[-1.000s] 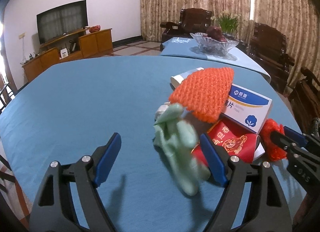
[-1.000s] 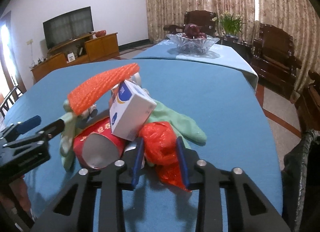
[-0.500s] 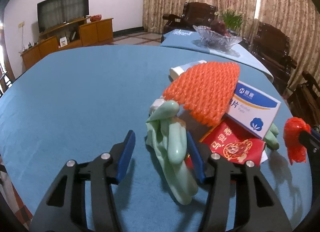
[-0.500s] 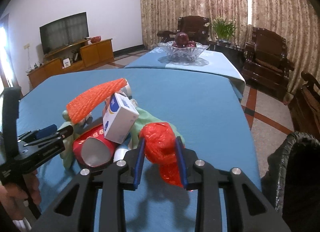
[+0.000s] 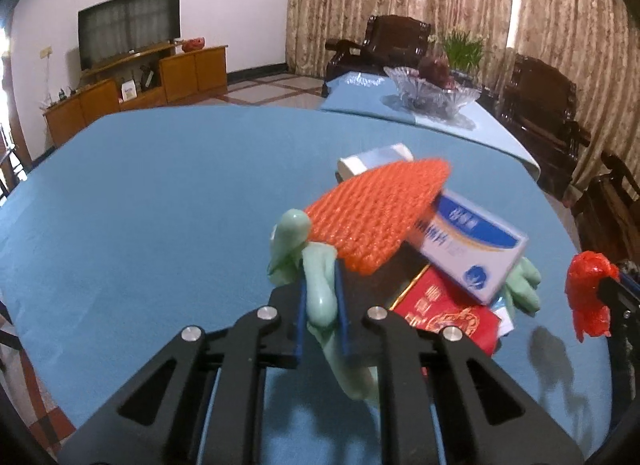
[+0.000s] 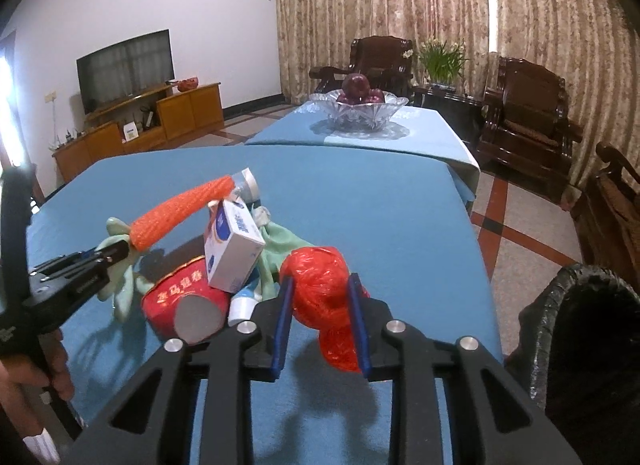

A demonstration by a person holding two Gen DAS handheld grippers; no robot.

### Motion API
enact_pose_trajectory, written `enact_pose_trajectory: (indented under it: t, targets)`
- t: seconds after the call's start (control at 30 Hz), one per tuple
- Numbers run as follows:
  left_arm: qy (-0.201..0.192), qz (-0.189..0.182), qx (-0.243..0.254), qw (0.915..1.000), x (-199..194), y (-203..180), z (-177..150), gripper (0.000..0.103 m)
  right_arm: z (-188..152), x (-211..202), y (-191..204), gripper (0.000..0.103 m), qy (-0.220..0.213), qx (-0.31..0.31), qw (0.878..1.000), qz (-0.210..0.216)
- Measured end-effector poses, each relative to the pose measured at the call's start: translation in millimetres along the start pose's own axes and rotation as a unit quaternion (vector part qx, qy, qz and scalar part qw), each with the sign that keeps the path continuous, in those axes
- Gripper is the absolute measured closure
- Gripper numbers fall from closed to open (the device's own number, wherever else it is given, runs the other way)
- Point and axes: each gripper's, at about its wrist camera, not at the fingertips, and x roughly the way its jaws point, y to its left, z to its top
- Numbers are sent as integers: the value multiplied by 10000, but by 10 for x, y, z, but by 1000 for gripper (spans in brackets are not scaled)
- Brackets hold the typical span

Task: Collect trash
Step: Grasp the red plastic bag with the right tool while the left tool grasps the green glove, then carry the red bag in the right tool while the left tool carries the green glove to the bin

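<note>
A trash pile lies on the blue table (image 5: 160,193): a pale green rubber glove (image 5: 316,285), an orange foam net (image 5: 376,213), a white and blue box (image 5: 468,241), a red paper cup (image 5: 444,313). My left gripper (image 5: 320,301) is shut on the green glove, with the orange net resting on it. My right gripper (image 6: 320,317) is shut on a crumpled red plastic bag (image 6: 320,285) and holds it above the table, right of the pile. The red bag also shows in the left wrist view (image 5: 588,297).
A bin lined with a black bag (image 6: 588,337) stands off the table's right edge. A second blue table holds a glass fruit bowl (image 6: 366,109). Dark wooden armchairs (image 6: 528,125) stand to the right, and a TV cabinet (image 6: 140,129) by the far wall.
My left gripper has moved in and shut on the green glove, lifting it with the orange net. My right gripper has lifted the red bag up and toward the bin.
</note>
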Motion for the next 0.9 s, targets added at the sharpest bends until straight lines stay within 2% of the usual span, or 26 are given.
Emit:
enact_pose_trajectory:
  t: [0.07,0.27,0.57,0.7,0.9]
  targets:
    - [-81,30,69,9999,-103,-8,32,92,21,-27,2,90,-17,10,10000,6]
    - [-250,-73,76,9996,-404,-44,153,92,56,-74,4,95,-45,38,10000,49]
    - [-549,-242,195,9980,-807,-195,209,92,101,-261,-66,96,-206,81,9997,120]
    - [-622,-378,207,9971,-902,-273,237,92,60,-272,-144,96,-132,181,9996,143]
    - [-526,-719,371,9953,-959,-471,181,92,52,-377,-234,96,-174,236,9995,115]
